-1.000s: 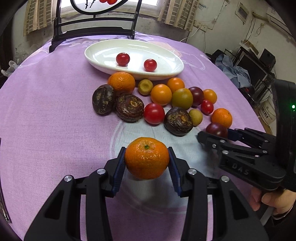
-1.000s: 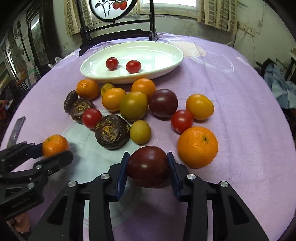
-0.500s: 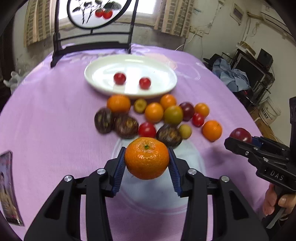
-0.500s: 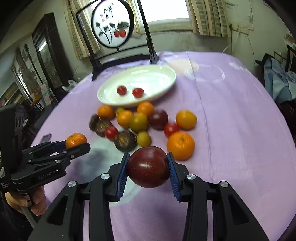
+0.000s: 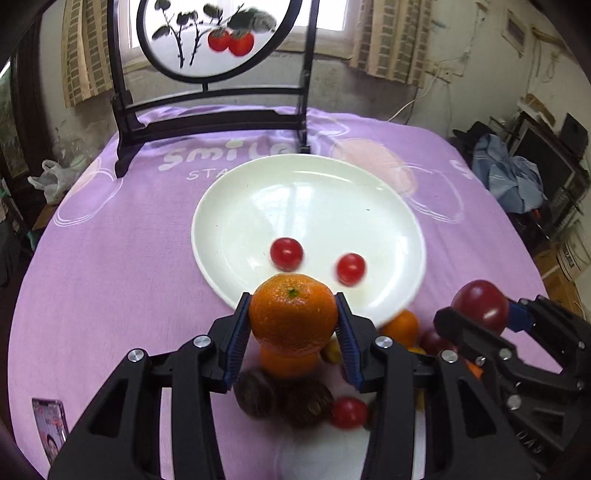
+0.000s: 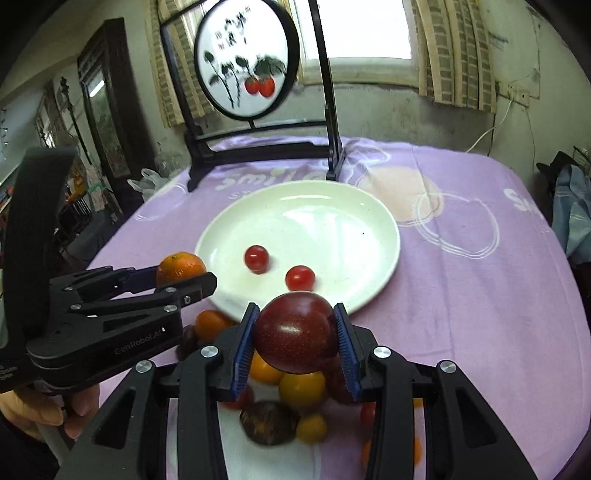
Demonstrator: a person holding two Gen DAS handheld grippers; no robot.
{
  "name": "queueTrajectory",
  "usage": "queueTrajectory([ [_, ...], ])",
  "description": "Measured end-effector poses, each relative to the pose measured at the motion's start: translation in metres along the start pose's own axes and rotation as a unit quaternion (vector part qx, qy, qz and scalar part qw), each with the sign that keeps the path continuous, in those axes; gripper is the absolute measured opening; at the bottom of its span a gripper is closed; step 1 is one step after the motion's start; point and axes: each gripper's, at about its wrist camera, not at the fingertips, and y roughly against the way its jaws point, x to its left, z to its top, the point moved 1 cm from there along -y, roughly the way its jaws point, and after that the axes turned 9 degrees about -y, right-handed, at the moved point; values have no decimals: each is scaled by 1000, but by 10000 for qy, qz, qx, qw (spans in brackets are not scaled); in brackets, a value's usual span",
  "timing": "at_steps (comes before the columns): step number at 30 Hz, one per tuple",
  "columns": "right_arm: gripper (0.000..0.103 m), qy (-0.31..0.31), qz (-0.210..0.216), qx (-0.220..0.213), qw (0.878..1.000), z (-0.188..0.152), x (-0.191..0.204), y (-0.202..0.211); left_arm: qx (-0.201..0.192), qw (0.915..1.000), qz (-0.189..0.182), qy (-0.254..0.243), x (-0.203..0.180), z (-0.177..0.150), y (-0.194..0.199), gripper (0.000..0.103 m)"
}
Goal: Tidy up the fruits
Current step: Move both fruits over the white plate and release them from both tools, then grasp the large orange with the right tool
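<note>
An orange mandarin [image 5: 293, 314] is clamped between the blue pads [image 5: 236, 341] of the left gripper [image 5: 293, 338], held in the air at the near rim of the white plate [image 5: 258, 184]. A dark red plum [image 6: 297, 332] is gripped the same way by the right gripper [image 6: 297, 345], likewise held aloft at the plate's near edge. In the left wrist view the right gripper is seen at 4 o'clock from the mandarin; in the right wrist view the left gripper is seen at 9 o'clock from the plum.

Two red cherry tomatoes [image 5: 287, 253] are seen lying apart on the near half of the plate. The remaining loose fruit [image 6: 301, 387], orange, yellow, red and dark brown, is clustered on the purple tablecloth [image 5: 110, 258] beneath both grippers, at 6 o'clock from the plate. A black stand holding a round painted screen [image 5: 218, 33] is placed at 12 o'clock, just beyond the plate. A small printed card [image 5: 50, 424] is seen at the cloth's edge at 8 o'clock.
</note>
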Motion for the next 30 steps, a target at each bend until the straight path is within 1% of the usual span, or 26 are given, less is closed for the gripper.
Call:
queueTrajectory([
  [2,41,-123,-52,193,9997,9,-4,-23,170,9998,95,37,8,6,-20,43],
  [5,42,-217,-175,401,9988,16,-9,-48,350,9993,115,110,17,12,-44,43],
  [9,43,-339,-234,556,9976,19,-17,-68,540,9982,192,149,25,18,-71,43],
  [12,46,-409,-212,569,9973,20,-20,-74,525,9981,321,69,24,21,-76,44],
  [13,54,-424,-202,536,9975,20,-21,-73,513,9981,309,117,24,22,-75,48],
  [14,60,-448,-215,479,9976,20,-21,-69,485,9982,307,165,25,23,-71,63],
  [16,61,-471,-154,382,9980,18,-20,-58,273,9989,316,208,24,23,-57,75],
  [18,61,-428,-46,297,9986,14,-19,-45,67,9991,381,142,20,20,-39,76],
  [20,64,-383,-23,211,9990,7,-19,-32,-88,9985,533,63,16,14,-21,81],
  [21,66,-375,-25,177,9991,3,-20,-26,-142,9982,582,42,13,10,-13,81],
  [24,67,-434,4,126,9990,-10,-26,-9,-271,9982,529,35,5,-7,8,85],
  [26,67,-419,26,56,9991,-18,-27,4,-318,9984,474,58,-1,-21,18,88],
  [30,68,-307,-60,-76,9995,-39,-30,26,-237,9988,429,97,-11,-53,31,90],
])
